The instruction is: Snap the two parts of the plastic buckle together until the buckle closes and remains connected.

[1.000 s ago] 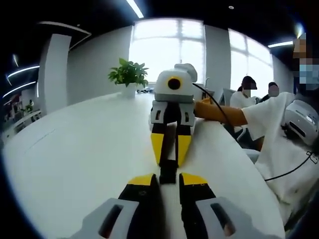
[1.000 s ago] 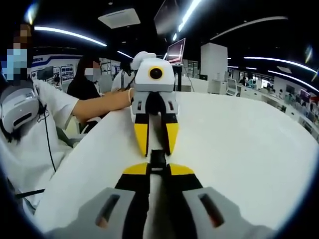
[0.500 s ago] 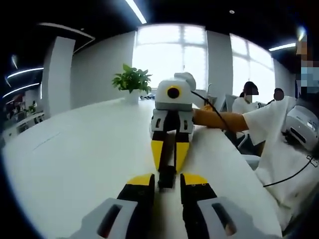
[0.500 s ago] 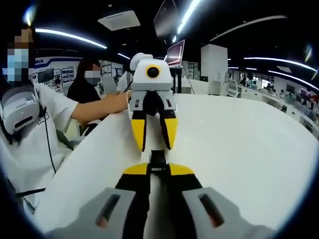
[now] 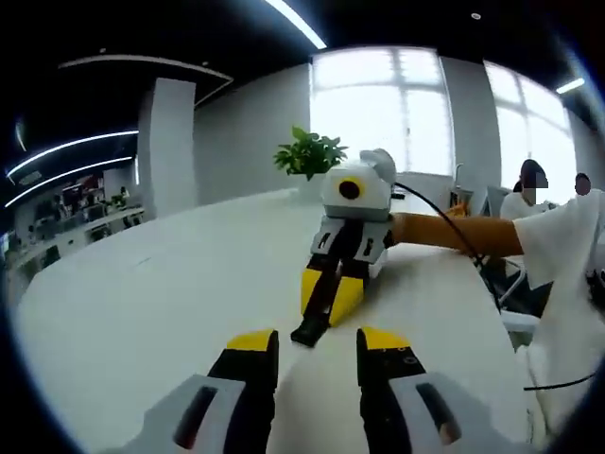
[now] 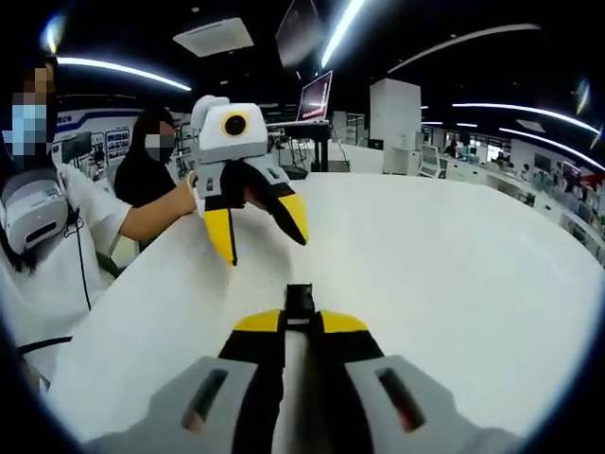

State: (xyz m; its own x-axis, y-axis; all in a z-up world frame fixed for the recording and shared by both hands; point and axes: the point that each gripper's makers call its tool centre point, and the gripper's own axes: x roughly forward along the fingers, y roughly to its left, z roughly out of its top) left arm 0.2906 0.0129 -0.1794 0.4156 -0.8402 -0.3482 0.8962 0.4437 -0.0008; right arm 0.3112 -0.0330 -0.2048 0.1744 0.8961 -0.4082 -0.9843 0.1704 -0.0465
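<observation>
Gripping the buckle, right tongs face the spread, empty left tongs.

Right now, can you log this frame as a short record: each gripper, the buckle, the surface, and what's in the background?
left gripper: open, holding nothing
right gripper: shut on buckle
buckle: black, sticks out past the right gripper's yellow tips, above the table
table: white
plant: green, at the table's far end
people: seated along the table edge

An open-plan office: long white table, potted plant, monitor, strip ceiling lights.
</observation>
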